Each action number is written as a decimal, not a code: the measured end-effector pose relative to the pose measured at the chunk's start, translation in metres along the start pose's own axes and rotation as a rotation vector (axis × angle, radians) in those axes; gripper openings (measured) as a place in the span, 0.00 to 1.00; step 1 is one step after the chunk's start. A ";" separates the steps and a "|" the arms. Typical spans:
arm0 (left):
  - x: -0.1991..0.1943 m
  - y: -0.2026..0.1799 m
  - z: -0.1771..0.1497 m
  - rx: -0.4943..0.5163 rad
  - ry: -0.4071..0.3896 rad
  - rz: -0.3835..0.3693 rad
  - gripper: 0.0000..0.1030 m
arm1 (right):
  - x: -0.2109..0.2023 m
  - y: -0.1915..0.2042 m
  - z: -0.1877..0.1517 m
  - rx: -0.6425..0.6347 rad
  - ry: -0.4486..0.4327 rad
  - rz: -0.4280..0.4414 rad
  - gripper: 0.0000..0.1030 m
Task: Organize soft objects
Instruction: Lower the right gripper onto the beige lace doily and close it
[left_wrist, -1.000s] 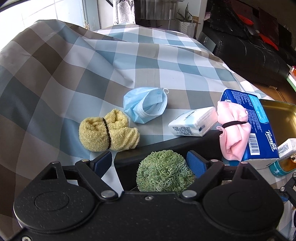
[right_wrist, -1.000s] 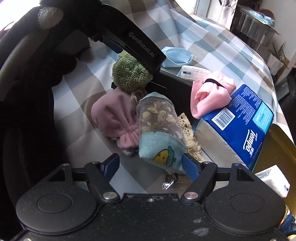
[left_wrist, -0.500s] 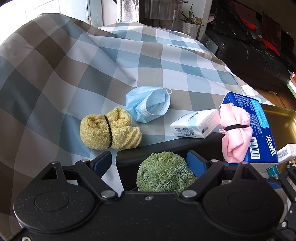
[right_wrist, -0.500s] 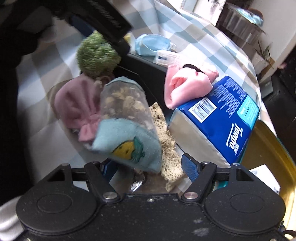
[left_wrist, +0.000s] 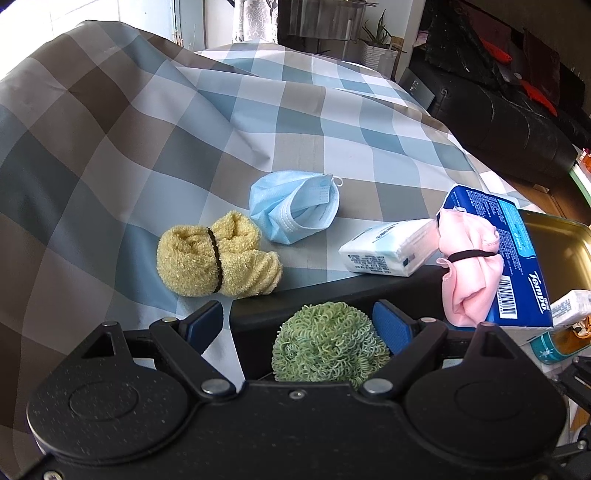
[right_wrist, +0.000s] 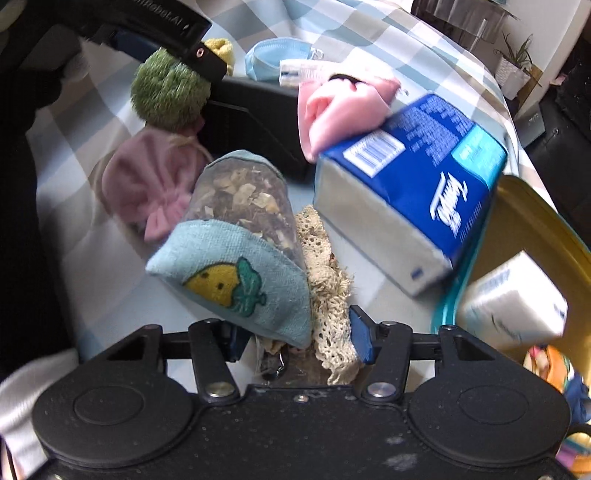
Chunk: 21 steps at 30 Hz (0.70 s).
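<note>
My left gripper (left_wrist: 297, 321) is open, with a green curly ball (left_wrist: 328, 349) between its jaws above a black box (left_wrist: 332, 291); whether the pads touch the ball I cannot tell. It also shows in the right wrist view (right_wrist: 168, 94). A yellow rolled towel (left_wrist: 216, 260), a blue face mask (left_wrist: 295, 210) and a white tissue pack (left_wrist: 388, 253) lie on the checked cloth. A pink cloth roll (left_wrist: 467, 273) rests on a blue Tempo tissue pack (left_wrist: 517, 258). My right gripper (right_wrist: 295, 338) is closed around a mesh sachet with a teal lemon cuff (right_wrist: 240, 258), beside a lace cloth (right_wrist: 325, 280).
A pink drawstring pouch (right_wrist: 147, 181) lies by the black box (right_wrist: 255, 122). A gold tray with a teal rim (right_wrist: 532, 236) at the right holds a white tissue pack (right_wrist: 513, 302). A black sofa (left_wrist: 517, 122) stands beyond the table's far right edge.
My right gripper has moved in and closed around the sachet, which now sits tilted between its jaws. My left gripper has stayed over the box with the green ball.
</note>
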<state>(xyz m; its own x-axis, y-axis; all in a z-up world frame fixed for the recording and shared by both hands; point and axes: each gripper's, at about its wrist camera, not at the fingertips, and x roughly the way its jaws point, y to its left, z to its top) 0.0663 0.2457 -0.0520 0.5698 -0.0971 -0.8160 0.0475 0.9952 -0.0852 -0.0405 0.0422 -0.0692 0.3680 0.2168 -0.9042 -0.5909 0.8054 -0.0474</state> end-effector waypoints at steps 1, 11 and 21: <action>0.000 0.000 0.000 0.001 0.001 0.000 0.84 | -0.001 -0.001 -0.003 -0.002 0.005 0.001 0.53; -0.007 -0.004 0.001 0.017 -0.015 0.010 0.82 | -0.002 -0.002 -0.020 -0.021 0.005 -0.036 0.62; -0.018 -0.012 0.001 0.050 -0.015 0.009 0.81 | -0.005 0.015 -0.018 -0.047 -0.042 -0.079 0.73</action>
<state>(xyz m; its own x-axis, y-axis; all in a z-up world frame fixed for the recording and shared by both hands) 0.0559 0.2354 -0.0360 0.5828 -0.0884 -0.8078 0.0831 0.9953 -0.0489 -0.0639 0.0436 -0.0728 0.4437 0.1770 -0.8785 -0.5915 0.7943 -0.1387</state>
